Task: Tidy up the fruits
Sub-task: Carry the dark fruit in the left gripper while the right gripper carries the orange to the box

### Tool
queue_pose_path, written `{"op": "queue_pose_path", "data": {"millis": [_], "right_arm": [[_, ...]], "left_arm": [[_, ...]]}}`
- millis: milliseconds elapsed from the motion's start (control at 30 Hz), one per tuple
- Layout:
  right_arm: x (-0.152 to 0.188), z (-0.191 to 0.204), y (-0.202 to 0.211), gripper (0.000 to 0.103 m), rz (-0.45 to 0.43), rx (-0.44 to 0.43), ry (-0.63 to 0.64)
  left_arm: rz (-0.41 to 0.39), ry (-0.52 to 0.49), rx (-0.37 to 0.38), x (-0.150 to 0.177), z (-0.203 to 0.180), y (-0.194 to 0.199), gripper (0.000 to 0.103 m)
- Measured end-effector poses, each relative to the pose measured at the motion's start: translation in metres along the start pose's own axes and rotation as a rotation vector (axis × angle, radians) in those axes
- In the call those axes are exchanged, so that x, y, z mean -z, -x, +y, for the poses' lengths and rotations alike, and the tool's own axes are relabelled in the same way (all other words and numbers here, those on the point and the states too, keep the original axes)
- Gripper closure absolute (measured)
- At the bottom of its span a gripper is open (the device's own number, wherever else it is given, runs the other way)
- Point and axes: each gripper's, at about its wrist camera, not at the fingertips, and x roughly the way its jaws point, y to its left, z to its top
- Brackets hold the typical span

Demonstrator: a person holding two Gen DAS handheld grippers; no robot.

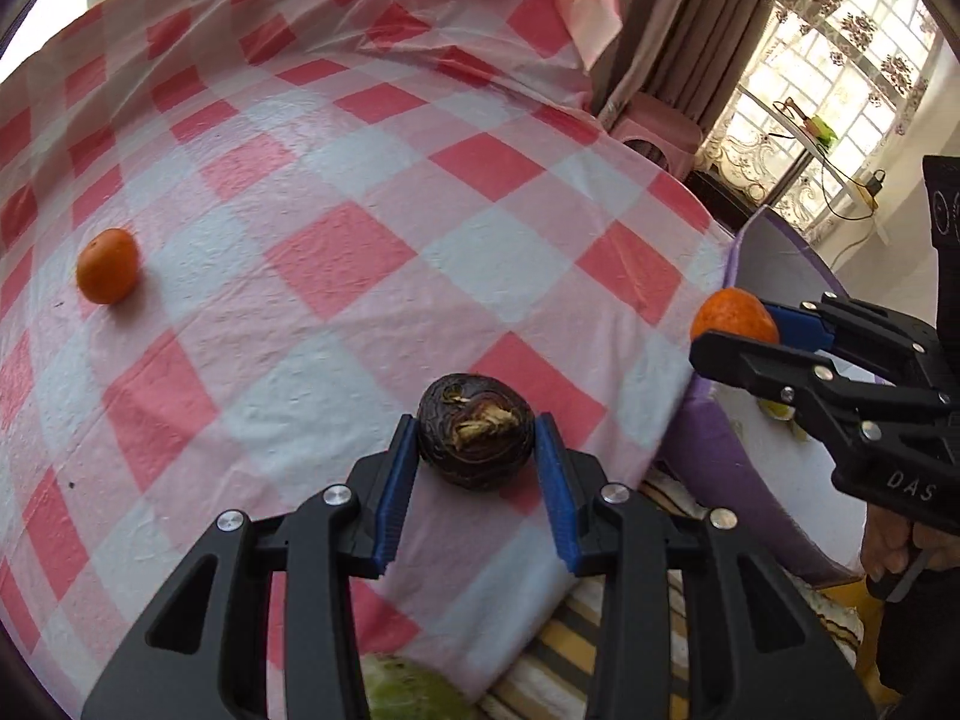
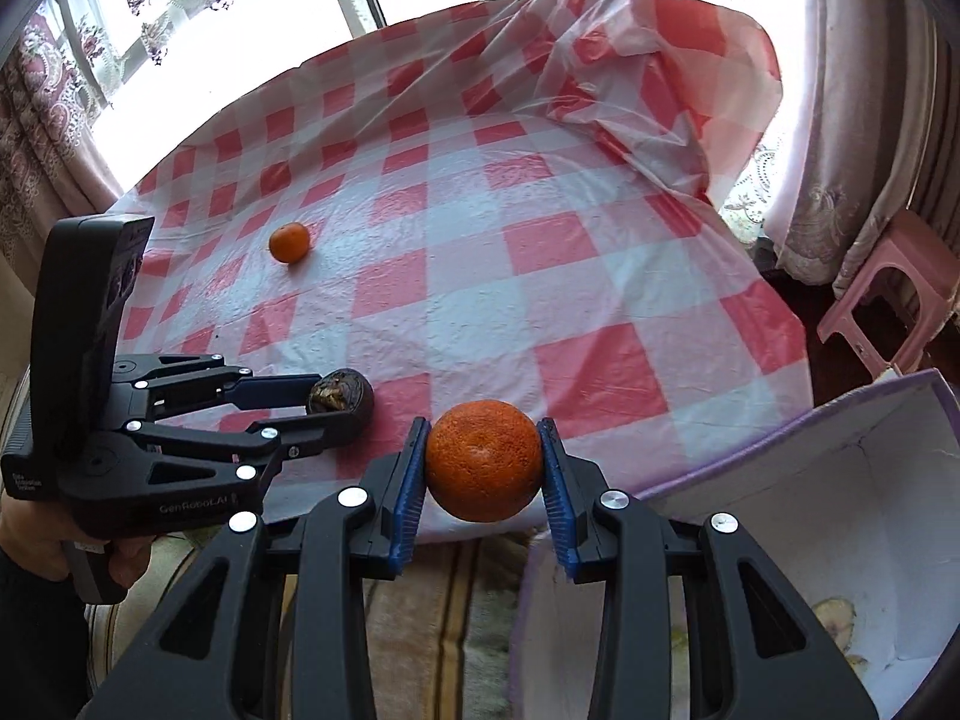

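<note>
Gripping a large orange (image 2: pixel 483 459) between the blue pads of the right gripper (image 2: pixel 485 468), lifted off the table and hanging near the table edge, just beside the rim of the purple box (image 2: pixel 888 396). Straddling a dark, wrinkled passion fruit (image 1: pixel 475 430) with the left gripper (image 1: pixel 477 468), jaws set close on either side; resting on the checked tablecloth (image 1: pixel 336 192) near the front edge, and not possible to tell whether the pads are pressing it or merely flanking it. Lying alone well across the table, a small mandarin (image 1: pixel 108 266), untouched. Showing a few yellowish pieces on the white floor of the box, too indistinct to name. Judging from this: roughly midway, with one fruit about ready for dropping in, a second being taken up, and a third waiting for collection afterwards.
</note>
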Motion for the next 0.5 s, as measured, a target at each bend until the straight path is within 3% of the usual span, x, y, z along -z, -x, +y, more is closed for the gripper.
{"op": "queue_pose_path", "data": {"millis": [100, 167, 333, 500], "right_arm": [[0.005, -0.017, 0.007, 0.067, -0.007, 0.021, -0.026], [0.008, -0.026, 0.011, 0.067, -0.010, 0.026, -0.035], [0.012, -0.038, 0.014, 0.067, -0.010, 0.035, -0.048], [0.012, -0.041, 0.011, 0.067, -0.007, 0.047, -0.054]], "left_arm": [[-0.036, -0.014, -0.015, 0.000, -0.012, 0.006, 0.064], [-0.073, 0.019, -0.061, -0.003, 0.006, 0.020, 0.064], [-0.113, 0.218, -0.281, 0.008, 0.122, 0.061, 0.064], [-0.068, 0.315, -0.328, 0.025, 0.200, 0.069, 0.064]]}}
